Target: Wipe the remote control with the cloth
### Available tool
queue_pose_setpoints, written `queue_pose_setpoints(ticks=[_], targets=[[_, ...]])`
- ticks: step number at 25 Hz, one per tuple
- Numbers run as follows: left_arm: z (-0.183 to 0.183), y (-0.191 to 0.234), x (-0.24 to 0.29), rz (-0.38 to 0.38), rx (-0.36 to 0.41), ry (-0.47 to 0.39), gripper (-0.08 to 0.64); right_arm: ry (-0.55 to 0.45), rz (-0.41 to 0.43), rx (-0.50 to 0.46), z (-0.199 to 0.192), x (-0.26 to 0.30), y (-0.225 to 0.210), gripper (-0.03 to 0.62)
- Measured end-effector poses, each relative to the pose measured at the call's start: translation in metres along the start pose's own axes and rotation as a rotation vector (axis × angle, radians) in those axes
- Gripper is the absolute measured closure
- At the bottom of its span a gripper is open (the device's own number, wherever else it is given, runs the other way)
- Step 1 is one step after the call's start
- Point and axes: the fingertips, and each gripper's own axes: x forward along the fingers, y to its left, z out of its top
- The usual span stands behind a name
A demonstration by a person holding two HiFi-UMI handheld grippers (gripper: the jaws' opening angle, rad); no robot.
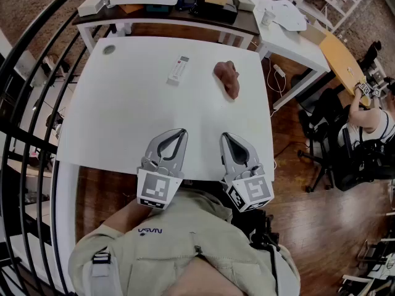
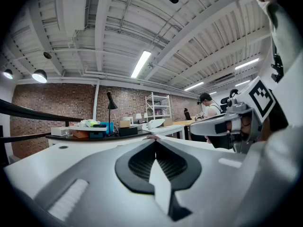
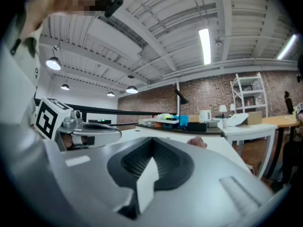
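A white remote control [image 1: 178, 69] lies on the far middle of the white table [image 1: 123, 110]. To its right sits a crumpled reddish-brown cloth [image 1: 228, 77], whose top peeks over the jaws as the cloth [image 3: 198, 141] in the right gripper view. My left gripper [image 1: 181, 132] and right gripper [image 1: 223, 137] rest side by side at the table's near edge, well short of both things. Both point level toward the far side with their jaws shut and nothing between them. The left gripper [image 2: 155, 141] shows closed tips, as does the right gripper [image 3: 152, 140].
A dark desk [image 1: 166, 8] cluttered with boxes and gear stands behind the table. A white side table [image 1: 290, 32] and a wooden desk [image 1: 342, 57] with a seated person [image 1: 370, 119] lie to the right. A black railing [image 1: 24, 140] curves along the left.
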Motion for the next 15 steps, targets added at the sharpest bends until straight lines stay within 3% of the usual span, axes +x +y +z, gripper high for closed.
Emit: queue_pose_setpoints(ticks=[4,11,15], targets=[[0.007,0.016,0.018,-0.009,0.036,0.021,0.545,-0.024,-0.014,-0.030,0.013,0.009,-0.014,0.589],[0.039,0.063,0.059,0.022,0.076,0.014,0.440,-0.038,-0.040,-0.197,0.044,0.029,-0.052,0.589],[0.030,0.088,0.088,0.042,0.081,0.072,0.378,-0.023,-0.042,-0.245,0.055,0.048,-0.090,0.589]])
